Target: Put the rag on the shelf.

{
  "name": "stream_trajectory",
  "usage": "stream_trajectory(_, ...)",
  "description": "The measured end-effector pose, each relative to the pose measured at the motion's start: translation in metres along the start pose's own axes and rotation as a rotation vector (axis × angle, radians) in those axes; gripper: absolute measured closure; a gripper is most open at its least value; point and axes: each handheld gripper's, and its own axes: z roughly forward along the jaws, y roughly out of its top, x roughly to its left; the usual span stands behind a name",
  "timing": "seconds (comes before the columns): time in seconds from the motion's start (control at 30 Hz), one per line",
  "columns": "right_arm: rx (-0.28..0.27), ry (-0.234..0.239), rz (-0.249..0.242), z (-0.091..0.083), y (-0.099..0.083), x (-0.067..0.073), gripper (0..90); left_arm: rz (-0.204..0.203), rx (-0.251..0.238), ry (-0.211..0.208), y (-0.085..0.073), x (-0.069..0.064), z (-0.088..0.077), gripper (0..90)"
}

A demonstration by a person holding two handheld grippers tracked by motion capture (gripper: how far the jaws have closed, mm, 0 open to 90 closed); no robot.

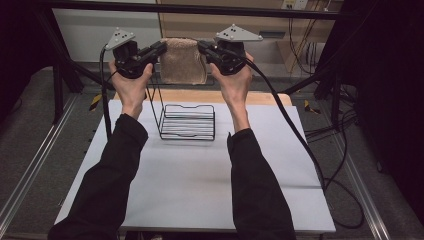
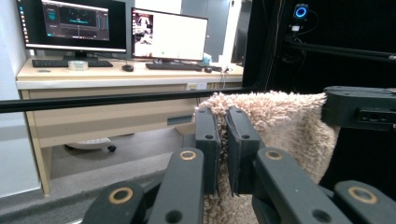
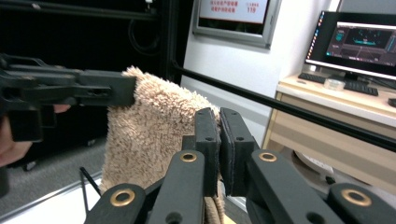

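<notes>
Beige fluffy towel (image 1: 183,61) hangs at 12 o'clock above the wire rack (image 1: 188,122) on the worktop (image 1: 200,175), soft, light, floppy, best pinched at top corners, where left gripper (image 1: 161,48) and right gripper (image 1: 202,47) jaws are clamped tight on it.

Both forearms, in black sleeves, reached forward over the table's far edge, hands raised level with each other. The left gripper (image 1: 161,48) and right gripper (image 1: 202,47) pointed inward toward one another, each with jaws clamped tight on an upper corner of a towel (image 1: 182,62).
</notes>
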Motion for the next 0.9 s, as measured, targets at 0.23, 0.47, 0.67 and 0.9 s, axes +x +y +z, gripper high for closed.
stream_trajectory(0.23, 0.024, 0.011, -0.002, 0.005, -0.008, 0.001, 86.9, -0.011, 0.018, -0.003, -0.01, 0.005, -0.001, 84.0)
stream_trajectory(0.47, 0.052, 0.021, 0.003, 0.003, -0.014, 0.003, 86.9, -0.002, 0.034, -0.013, -0.019, 0.003, -0.004, 83.9)
stream_trajectory(0.67, 0.077, 0.037, 0.002, -0.002, -0.024, 0.004, 86.8, -0.004, 0.052, -0.027, -0.031, 0.001, -0.005, 83.9)
stream_trajectory(0.9, 0.094, 0.054, -0.01, -0.005, -0.033, 0.006, 86.7, -0.003, 0.064, -0.039, -0.042, 0.001, -0.008, 83.8)
